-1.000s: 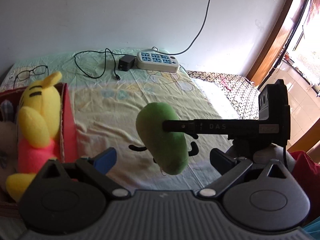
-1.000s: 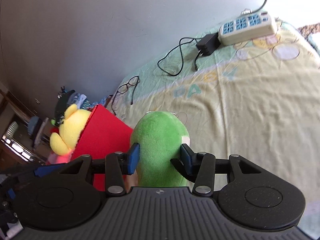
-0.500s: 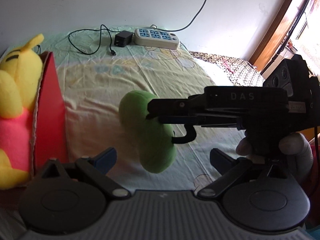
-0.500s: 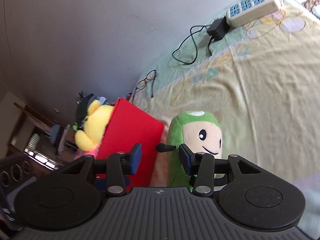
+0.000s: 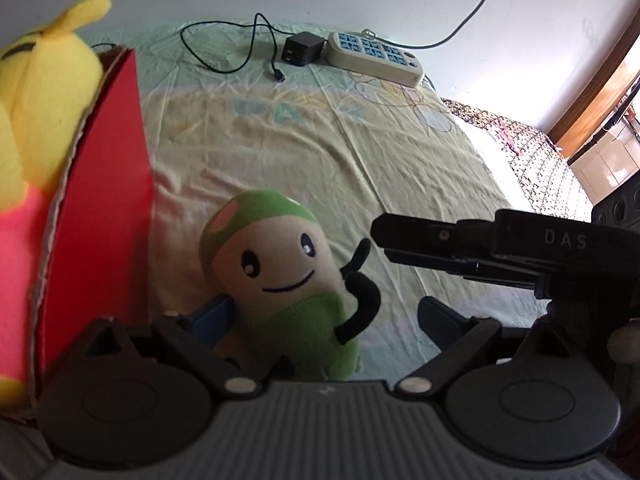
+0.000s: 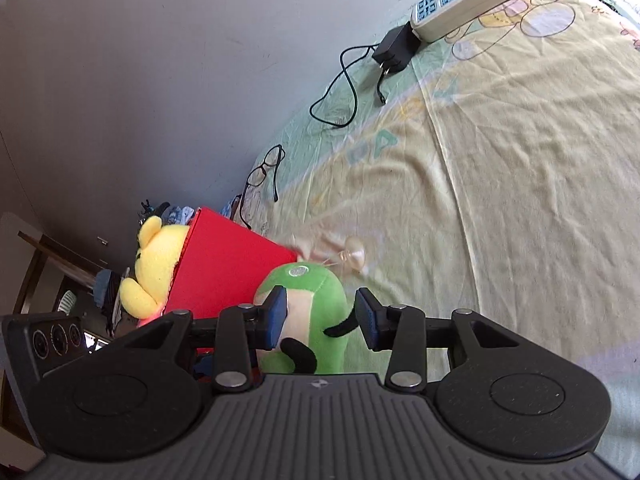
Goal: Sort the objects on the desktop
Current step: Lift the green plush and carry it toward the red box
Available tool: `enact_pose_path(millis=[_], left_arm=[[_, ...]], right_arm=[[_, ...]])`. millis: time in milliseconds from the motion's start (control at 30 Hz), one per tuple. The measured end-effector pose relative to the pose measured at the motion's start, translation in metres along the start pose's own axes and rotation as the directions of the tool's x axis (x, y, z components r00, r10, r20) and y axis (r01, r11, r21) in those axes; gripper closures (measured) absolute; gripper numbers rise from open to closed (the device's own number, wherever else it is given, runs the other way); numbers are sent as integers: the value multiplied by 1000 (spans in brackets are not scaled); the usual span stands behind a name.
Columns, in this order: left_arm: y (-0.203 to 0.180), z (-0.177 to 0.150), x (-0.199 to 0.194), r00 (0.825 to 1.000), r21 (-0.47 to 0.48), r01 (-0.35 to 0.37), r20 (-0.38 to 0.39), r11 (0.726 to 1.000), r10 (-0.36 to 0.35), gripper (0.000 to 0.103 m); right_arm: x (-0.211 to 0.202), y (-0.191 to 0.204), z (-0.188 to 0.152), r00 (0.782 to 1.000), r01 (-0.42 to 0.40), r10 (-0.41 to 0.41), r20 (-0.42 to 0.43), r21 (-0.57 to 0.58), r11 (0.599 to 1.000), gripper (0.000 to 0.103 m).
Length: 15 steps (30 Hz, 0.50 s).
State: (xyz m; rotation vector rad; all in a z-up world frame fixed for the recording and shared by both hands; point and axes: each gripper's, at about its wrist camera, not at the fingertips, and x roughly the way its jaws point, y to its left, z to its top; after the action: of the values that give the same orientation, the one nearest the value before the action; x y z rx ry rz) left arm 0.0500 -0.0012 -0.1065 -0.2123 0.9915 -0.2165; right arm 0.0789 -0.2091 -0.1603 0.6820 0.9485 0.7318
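A green plush toy with a cream face stands upright on the bedsheet, just right of the red box. A yellow plush sits in that box. My left gripper is open, low over the sheet, with the toy between its fingers and its blue left pad beside the toy's flank. My right gripper has its jaws opening. The toy shows between its pads, with a gap at the right pad. In the left wrist view the right gripper ends just right of the toy's raised black arm.
A white power strip and a black charger with its cable lie at the far edge by the wall. Glasses lie beyond the red box. A patterned blanket marks the bed's right side.
The right gripper carried the toy down through the air and turned it. The toy now stands on the sheet beside the box, face toward the left camera. My left gripper sank toward it.
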Motion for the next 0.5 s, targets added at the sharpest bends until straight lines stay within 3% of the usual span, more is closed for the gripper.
enact_pose_path(millis=[200,333,433,500], left_arm=[[-7,-1,9,999,37,-35,-6,999,36,1],[-8,0,12,999,50,-48,-3,998,48,1],[-9,4,15,999,60,-47,1,997,47,1],[-10,5,19,998,70,-68,-1,995,69,1]], right_arm=[[22,-3,3,994,-70,74,-82,47,996,53],[38,-2,6,991,-52,57,-123,43,998,52],[50,-5,6,984,-47,59,-167,70,996,40],[54,-5,6,980,-55,66,-185,66,996,45]])
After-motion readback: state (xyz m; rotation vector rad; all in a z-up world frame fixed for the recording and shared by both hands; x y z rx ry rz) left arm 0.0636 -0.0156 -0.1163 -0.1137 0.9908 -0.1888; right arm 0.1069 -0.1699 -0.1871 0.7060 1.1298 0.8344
